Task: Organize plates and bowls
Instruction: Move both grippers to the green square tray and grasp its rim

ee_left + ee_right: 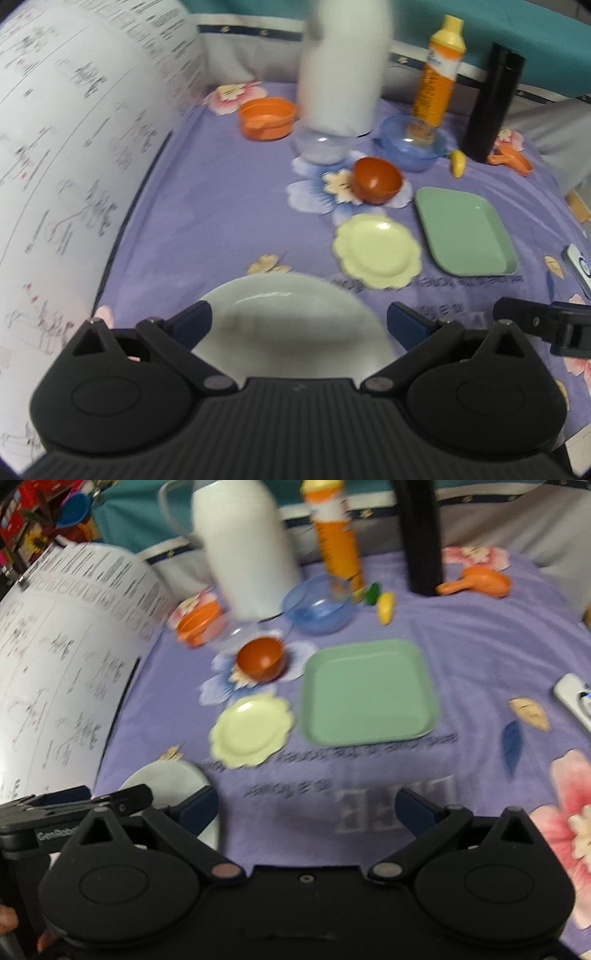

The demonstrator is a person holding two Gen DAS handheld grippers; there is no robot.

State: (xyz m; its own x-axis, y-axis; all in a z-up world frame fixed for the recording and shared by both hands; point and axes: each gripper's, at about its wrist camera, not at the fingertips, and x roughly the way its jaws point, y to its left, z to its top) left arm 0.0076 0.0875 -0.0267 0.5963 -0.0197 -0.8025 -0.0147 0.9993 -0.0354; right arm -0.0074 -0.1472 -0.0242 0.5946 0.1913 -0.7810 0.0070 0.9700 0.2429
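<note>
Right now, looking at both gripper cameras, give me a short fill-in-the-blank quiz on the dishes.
1. The square plate is ____ in colour.
2. The scalloped yellow plate lies between the green plate and the round ____ plate.
3. The brown bowl holds ____.
4. Both the left gripper and right gripper are ____.

Missing: green; white; nothing; open

surface: purple floral cloth (480, 657) | on it: green tray (369, 690), yellow plate (251, 731), white plate (291, 325)

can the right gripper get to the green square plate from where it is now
Probably yes. The right gripper is open and empty, and only bare purple cloth lies between it and the green square plate. The yellow scalloped plate sits off to the side.
</note>
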